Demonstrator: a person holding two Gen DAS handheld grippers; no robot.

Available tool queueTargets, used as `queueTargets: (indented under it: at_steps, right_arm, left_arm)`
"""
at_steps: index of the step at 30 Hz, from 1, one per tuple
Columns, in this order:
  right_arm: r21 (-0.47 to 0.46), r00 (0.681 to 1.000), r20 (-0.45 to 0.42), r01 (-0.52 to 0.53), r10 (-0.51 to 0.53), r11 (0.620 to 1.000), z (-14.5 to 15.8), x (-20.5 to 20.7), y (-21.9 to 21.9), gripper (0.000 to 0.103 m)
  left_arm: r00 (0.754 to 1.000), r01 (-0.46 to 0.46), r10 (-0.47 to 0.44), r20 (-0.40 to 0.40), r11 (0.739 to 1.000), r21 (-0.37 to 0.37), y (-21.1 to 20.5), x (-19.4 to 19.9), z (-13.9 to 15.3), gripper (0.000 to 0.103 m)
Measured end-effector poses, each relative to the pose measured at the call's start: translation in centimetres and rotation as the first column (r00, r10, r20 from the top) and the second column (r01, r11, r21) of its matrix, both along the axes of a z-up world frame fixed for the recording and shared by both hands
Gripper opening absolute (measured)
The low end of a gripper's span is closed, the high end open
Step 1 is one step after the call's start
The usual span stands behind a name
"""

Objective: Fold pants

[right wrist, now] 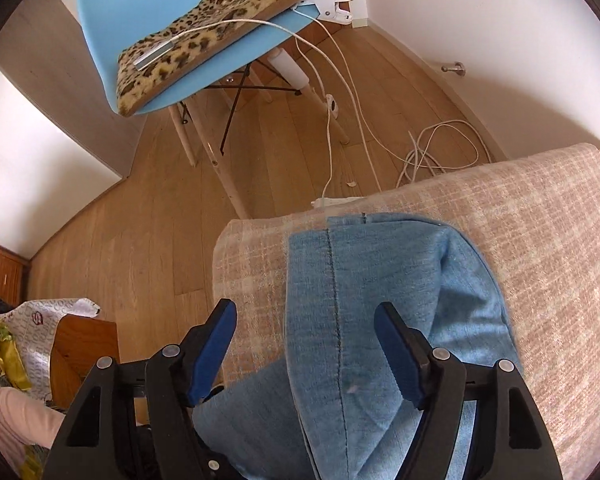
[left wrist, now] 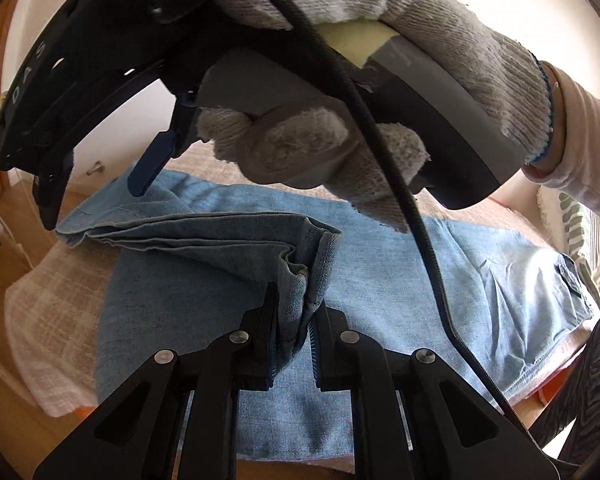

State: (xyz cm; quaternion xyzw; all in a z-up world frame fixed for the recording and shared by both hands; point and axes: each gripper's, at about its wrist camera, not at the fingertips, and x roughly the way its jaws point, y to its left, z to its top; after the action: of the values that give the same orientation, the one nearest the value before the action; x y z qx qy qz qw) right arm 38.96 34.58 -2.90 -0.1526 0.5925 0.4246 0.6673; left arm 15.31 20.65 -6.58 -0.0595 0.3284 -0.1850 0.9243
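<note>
Light blue pants (left wrist: 460,280) lie spread on a beige plaid blanket (left wrist: 52,300). My left gripper (left wrist: 296,300) is shut on a bunched, seamed edge of the pants, lifted over the flat layer. Above it a gloved hand (left wrist: 460,40) holds my right gripper (left wrist: 96,200), whose fingers stand apart over the far left end of the cloth. In the right wrist view the right gripper (right wrist: 305,310) is open. A folded end of the pants (right wrist: 380,280) with a dark seam lies below and between its blue pads, which do not press on it.
The blanket's edge (right wrist: 540,240) drops to a wooden floor (right wrist: 140,220). A blue chair (right wrist: 112,8) with a leopard cushion (right wrist: 220,28) stands beyond, with white cables (right wrist: 440,148) and a power strip (right wrist: 336,201) on the floor. A person's patterned leg (left wrist: 588,380) is at the right.
</note>
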Motion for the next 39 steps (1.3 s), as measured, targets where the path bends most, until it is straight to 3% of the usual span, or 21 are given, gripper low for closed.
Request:
queueTargets:
  at_steps: [9, 12, 13, 14, 17, 19, 24, 27, 30, 33, 34, 39]
  right_arm:
    - [-0.245, 0.987, 0.087, -0.11, 0.134, 0.963, -4.3, -1.8, 4.4, 0.073]
    - [-0.265, 0.98, 0.138, -0.103, 0.143, 0.959, -4.3, -1.8, 4.4, 0.054]
    - [-0.264, 0.98, 0.154, -0.079, 0.122, 0.961, -4.1, -1.4, 4.1, 0.036]
    - [-0.247, 0.985, 0.145, -0.053, 0.091, 0.968, -3.9, -0.7, 3.6, 0.028]
    - [-0.174, 0.994, 0.11, 0.022, -0.003, 0.985, -3.1, 0.8, 1.4, 0.016]
    - [-0.111, 0.991, 0.117, 0.074, -0.061, 0.991, -1.9, 1.1, -0.7, 0.014]
    - [0.062, 0.964, 0.068, 0.254, -0.258, 0.965, 1.3, 2.2, -8.2, 0.013]
    - [0.065, 0.966, 0.061, 0.247, -0.251, 0.967, 2.0, 1.8, -10.3, 0.014]
    - [0.038, 0.972, 0.067, 0.224, -0.226, 0.974, 1.9, 1.3, -10.3, 0.017]
    - [-0.019, 0.981, 0.078, 0.18, -0.178, 0.984, 1.1, 0.7, -9.3, 0.031]
    - [-0.047, 0.981, 0.089, 0.177, -0.172, 0.983, 0.7, 0.7, -8.8, 0.041]
    - [-0.181, 0.982, 0.168, 0.122, -0.092, 0.976, -0.8, -0.4, -5.8, 0.055]
  left_arm:
    - [1.0, 0.004, -0.004, -0.003, 1.0, -0.004, -0.6, -0.8, -0.1, 0.01]
    - [1.0, 0.006, -0.006, -0.001, 1.0, -0.002, -0.1, -0.9, -0.5, 0.01]
    - [1.0, 0.008, -0.008, 0.002, 1.0, 0.003, -0.2, -0.9, -0.3, 0.01]
    - [1.0, 0.009, -0.009, 0.003, 1.0, 0.007, -0.2, -0.9, -0.2, 0.01]
    - [1.0, 0.018, -0.018, 0.006, 1.0, 0.007, -0.5, -0.8, 0.2, 0.01]
    - [0.999, 0.034, -0.034, 0.018, 0.999, 0.011, -0.9, -1.1, 0.7, 0.01]
    - [0.991, 0.106, -0.109, 0.073, 0.994, 0.036, -3.3, -2.2, 2.9, 0.01]
    - [0.985, 0.15, -0.154, 0.082, 0.987, 0.048, -5.3, -2.6, 3.4, 0.01]
    - [0.981, 0.177, -0.182, 0.065, 0.982, 0.068, -6.9, -2.3, 2.7, 0.01]
    - [0.982, 0.183, -0.185, 0.032, 0.981, 0.068, -7.6, -2.0, 1.8, 0.01]
    - [0.982, 0.185, -0.187, 0.024, 0.98, 0.069, -7.7, -2.0, 1.5, 0.01]
    - [0.981, 0.191, -0.193, 0.015, 0.978, 0.086, -8.6, -2.7, 0.6, 0.01]
